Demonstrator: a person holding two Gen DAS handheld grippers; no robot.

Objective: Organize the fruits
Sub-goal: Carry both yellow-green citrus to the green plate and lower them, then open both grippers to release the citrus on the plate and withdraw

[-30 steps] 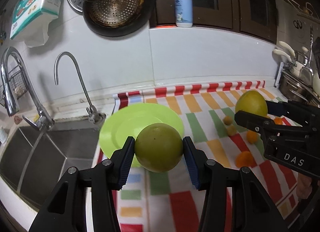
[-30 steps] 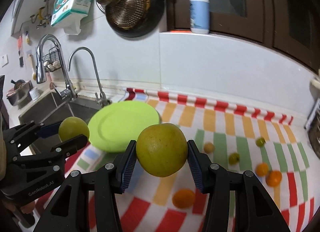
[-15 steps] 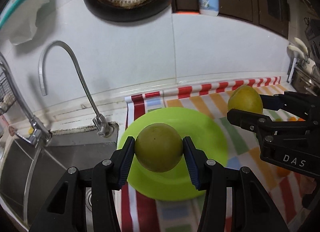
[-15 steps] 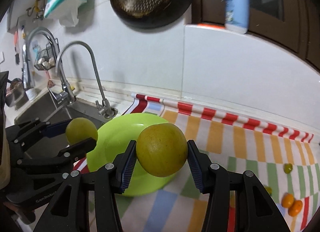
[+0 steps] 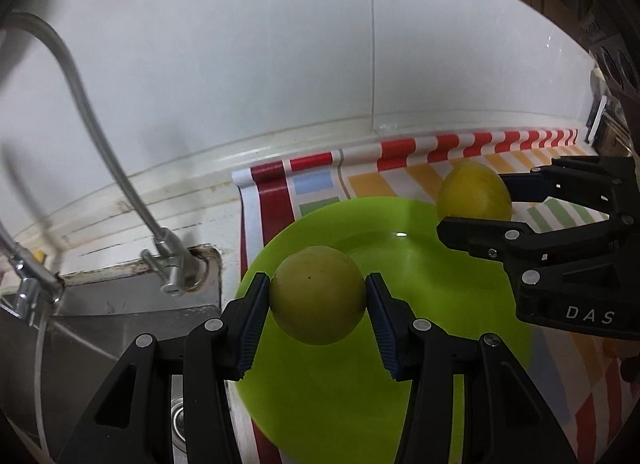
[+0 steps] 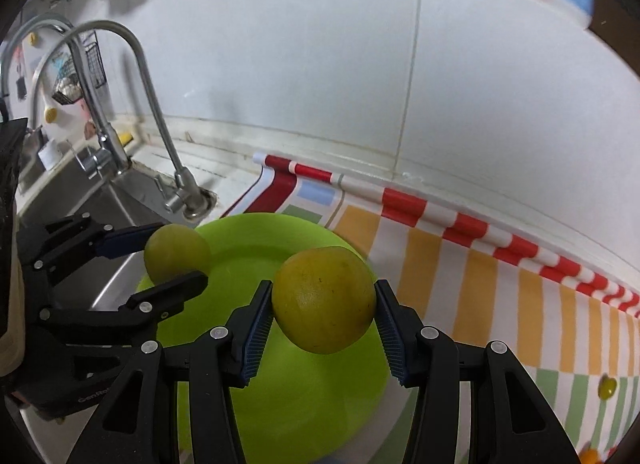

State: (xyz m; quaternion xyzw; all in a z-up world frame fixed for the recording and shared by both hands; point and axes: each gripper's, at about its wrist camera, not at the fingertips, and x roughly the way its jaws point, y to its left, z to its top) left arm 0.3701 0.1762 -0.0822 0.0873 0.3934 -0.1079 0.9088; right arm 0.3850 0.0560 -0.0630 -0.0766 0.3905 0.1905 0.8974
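Observation:
My left gripper (image 5: 318,296) is shut on a greenish-yellow round fruit (image 5: 318,294), held above the left part of a lime green plate (image 5: 420,264). My right gripper (image 6: 323,304) is shut on a yellower round fruit (image 6: 324,300), held above the same plate (image 6: 240,244) toward its right side. Each gripper shows in the other view: the right one (image 5: 476,199) with its fruit (image 5: 474,193), the left one (image 6: 174,254) with its fruit (image 6: 176,250). The plate lies on a striped, checked mat (image 6: 500,284).
A steel sink (image 5: 80,324) with curved taps (image 5: 120,183) lies just left of the plate. A white tiled wall (image 5: 320,63) stands behind. A small green fruit (image 6: 607,386) and a small orange one (image 6: 590,455) lie on the mat to the right.
Both grippers have moved forward and down with their fruits, from over the mat to close above the green plate. Their grip has not changed.

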